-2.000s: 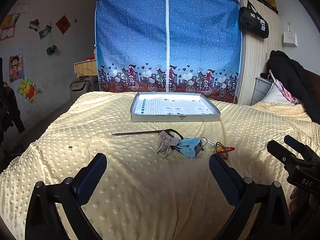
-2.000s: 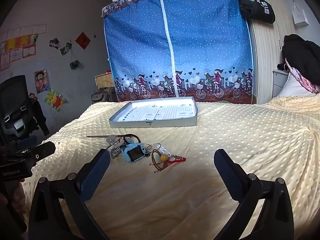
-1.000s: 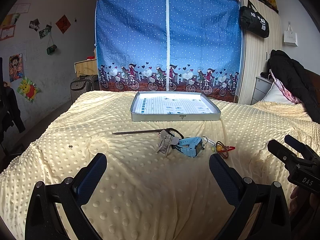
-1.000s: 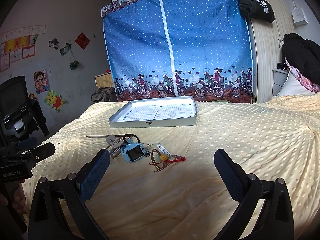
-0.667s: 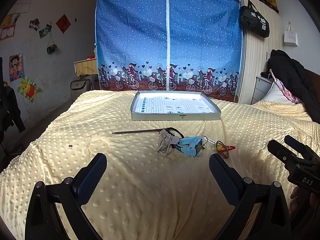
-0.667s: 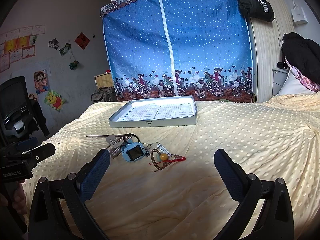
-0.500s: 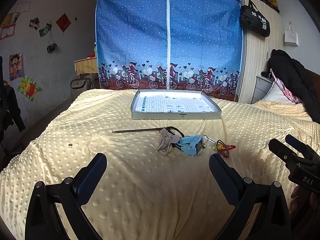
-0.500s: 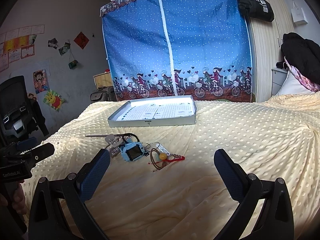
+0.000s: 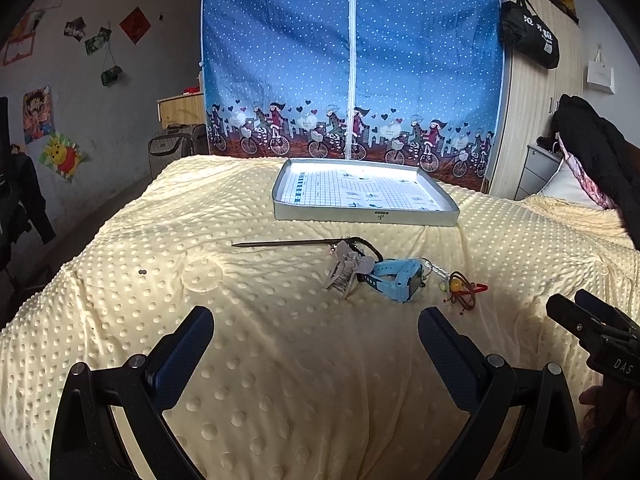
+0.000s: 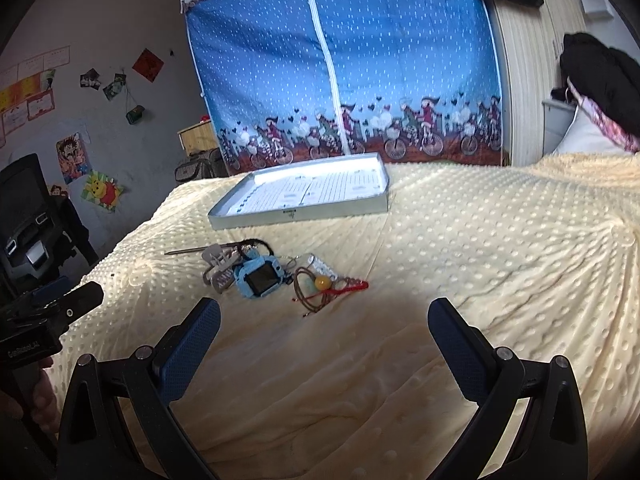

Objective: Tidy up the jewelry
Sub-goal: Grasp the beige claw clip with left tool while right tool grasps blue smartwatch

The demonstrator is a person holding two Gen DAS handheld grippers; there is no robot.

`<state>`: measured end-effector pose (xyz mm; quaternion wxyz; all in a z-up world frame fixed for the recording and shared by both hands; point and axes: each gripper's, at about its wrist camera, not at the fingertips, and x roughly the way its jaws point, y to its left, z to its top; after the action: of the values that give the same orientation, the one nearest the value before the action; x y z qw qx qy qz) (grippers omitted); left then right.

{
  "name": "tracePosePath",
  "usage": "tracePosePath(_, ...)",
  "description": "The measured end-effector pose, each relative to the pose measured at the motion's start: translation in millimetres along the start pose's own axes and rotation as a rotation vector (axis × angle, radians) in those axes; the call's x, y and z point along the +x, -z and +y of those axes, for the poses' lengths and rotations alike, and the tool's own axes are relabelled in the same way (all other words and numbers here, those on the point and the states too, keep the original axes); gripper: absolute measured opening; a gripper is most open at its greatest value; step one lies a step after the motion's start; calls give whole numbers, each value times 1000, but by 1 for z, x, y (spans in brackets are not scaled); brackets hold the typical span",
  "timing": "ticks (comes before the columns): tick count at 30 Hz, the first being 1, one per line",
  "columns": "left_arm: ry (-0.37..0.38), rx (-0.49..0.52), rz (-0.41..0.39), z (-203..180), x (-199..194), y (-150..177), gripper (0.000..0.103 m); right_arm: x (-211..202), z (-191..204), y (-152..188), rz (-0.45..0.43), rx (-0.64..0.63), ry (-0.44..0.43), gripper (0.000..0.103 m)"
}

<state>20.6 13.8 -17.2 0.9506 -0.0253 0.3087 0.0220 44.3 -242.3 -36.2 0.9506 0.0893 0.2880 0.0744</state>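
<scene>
The left wrist view shows the right claw (image 9: pixel 592 320) poking in at the right edge, with a bit of a hand under it. The right wrist view shows the left claw (image 10: pixel 60 308) at the left edge instead, and a black chair (image 10: pixel 24 208) behind it.

Both views show the same little pile on the yellow bumpy bed (image 9: pixel 280 360). There is a blue watch (image 9: pixel 396 276), a grey hair clip (image 9: pixel 344 268) touching it, a long thin stick (image 9: pixel 288 243), and a brown cord with an orange bead (image 9: pixel 460 290) and a red string. In the right wrist view the watch (image 10: pixel 258 274) shows its dark screen, and the bead cord (image 10: pixel 320 286) lies just beside it. A flat silver tray (image 9: pixel 364 214) sits farther back on the bed, apart from the pile.

The left claw (image 9: pixel 316 344) is spread wide and holds nothing. The right claw (image 10: pixel 324 332) is spread wide too, with nothing in it. Both hang over bare blanket, near the pile but not touching it.
</scene>
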Motion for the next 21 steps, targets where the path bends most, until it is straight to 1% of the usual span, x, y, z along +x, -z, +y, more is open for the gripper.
tracePosePath(3, 2, -20, 56, 6, 15, -6, 103, 7, -2, -3, 29, -13, -22, 102)
tracePosePath(5, 8, 11, 58, 6, 21, -9, 103, 15, -1, -7, 78, -50, -54, 102)
tracePosePath(7, 23, 61, 56, 4, 26, -13, 103, 19, 0, -10, 93, -65, -46, 102)
tracePosePath(9, 49, 88, 75, 2, 34, -17, 103, 25, -1, -13, 108, -73, -73, 102)
tracePosePath(12, 110, 74, 124, 5, 52, -24, 103, 37, 1, -17, 127, -96, -93, 102)
tracePosePath(17, 146, 53, 158, 7, 86, -35, 103, 64, 5, -27, 160, -129, -118, 102)
tracePosePath(19, 168, 51, 177, 5, 100, -38, 100, 75, 9, -28, 168, -145, -133, 101)
tracePosePath(21, 190, 65, 191, 1, 112, -40, 97, 85, 15, -30, 180, -158, -147, 95)
